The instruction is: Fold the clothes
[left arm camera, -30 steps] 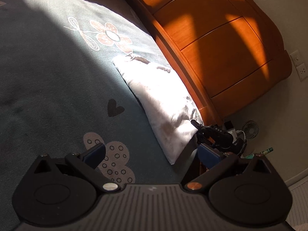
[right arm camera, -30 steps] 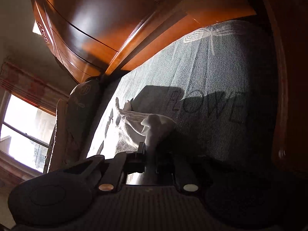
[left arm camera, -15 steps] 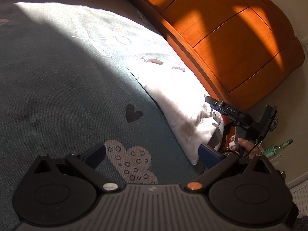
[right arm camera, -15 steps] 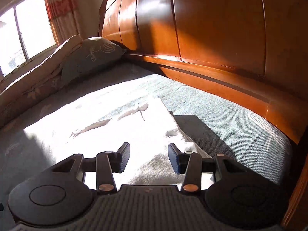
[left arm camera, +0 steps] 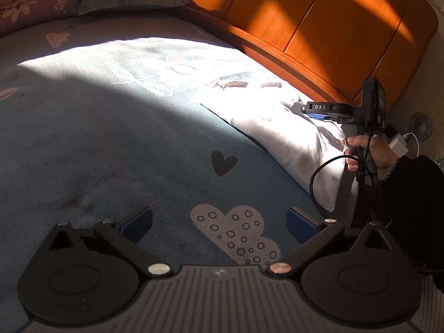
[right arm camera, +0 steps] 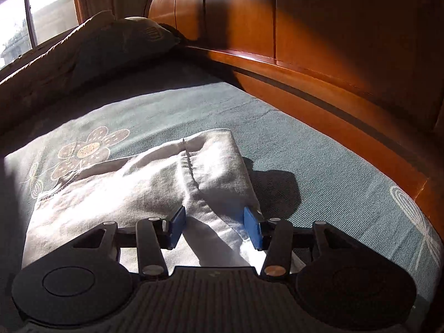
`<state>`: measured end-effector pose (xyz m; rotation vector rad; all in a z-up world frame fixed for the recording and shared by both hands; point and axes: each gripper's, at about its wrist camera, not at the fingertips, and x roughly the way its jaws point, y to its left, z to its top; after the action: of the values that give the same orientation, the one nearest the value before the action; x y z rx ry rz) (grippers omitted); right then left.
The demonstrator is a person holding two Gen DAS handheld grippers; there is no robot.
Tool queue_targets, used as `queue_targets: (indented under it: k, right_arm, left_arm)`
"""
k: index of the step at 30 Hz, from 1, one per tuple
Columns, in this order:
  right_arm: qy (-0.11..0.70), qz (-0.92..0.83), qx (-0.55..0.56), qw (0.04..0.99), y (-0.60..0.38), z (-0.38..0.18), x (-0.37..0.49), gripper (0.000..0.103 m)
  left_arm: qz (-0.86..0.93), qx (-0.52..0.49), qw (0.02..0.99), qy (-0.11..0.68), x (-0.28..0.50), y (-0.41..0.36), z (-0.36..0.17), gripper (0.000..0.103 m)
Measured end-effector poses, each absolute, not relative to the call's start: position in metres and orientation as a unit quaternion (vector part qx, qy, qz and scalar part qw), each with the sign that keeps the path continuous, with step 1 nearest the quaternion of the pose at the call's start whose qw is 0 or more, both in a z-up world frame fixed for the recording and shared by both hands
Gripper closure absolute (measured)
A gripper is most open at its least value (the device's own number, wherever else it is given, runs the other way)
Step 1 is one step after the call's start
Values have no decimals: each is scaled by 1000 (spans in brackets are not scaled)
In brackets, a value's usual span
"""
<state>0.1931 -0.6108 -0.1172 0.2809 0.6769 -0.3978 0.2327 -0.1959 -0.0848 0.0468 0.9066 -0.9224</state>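
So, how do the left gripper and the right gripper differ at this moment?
The left gripper is spread wide over bare bedspread; the right gripper opens less and hangs over the white garment. Both are open and hold nothing, with blue pads.

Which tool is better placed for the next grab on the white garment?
Right, probably. The right tool is open with the white garment directly between and under its fingers. The left tool is open over bare bedspread, apart from the cloth.
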Motion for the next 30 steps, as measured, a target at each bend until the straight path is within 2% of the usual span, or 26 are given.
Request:
queue_targets:
  k: [7,9,14,18,21,24,27,30]
  right_arm:
    - [312,-171,119,927,-591,-97,203,46]
    - [314,-157,117,929,-584,-96,206,39]
    - [319,-124,112,933,-565,-93,213,38]
    - [333,-93,92,934,-541,-99,220,29]
    - [355,-78,20,931,-503,-118,229,8]
    - [359,-93,-1,929,-485,-107,223,9]
    - [313,-98,17,944,-478,-84,182,7]
    - [325,-126,29,937,-478,-90,148,5]
  left_arm:
    - [-408,38,819,402,234,-189,-82,1]
    - [-402,51,823,398,231,-188,-81,1]
    - [-383,69,840,378,228,-184,-80,1]
    - [-371,57,847,376,230,-179,-78,1]
    - [-364,67,853,369,226,-176,-73,1]
    - [-356,88,862,350,218,-170,-65,1]
    - [-345,108,870,337,211,-166,-61,1]
    - [-340,121,872,331,204,-164,-59,1]
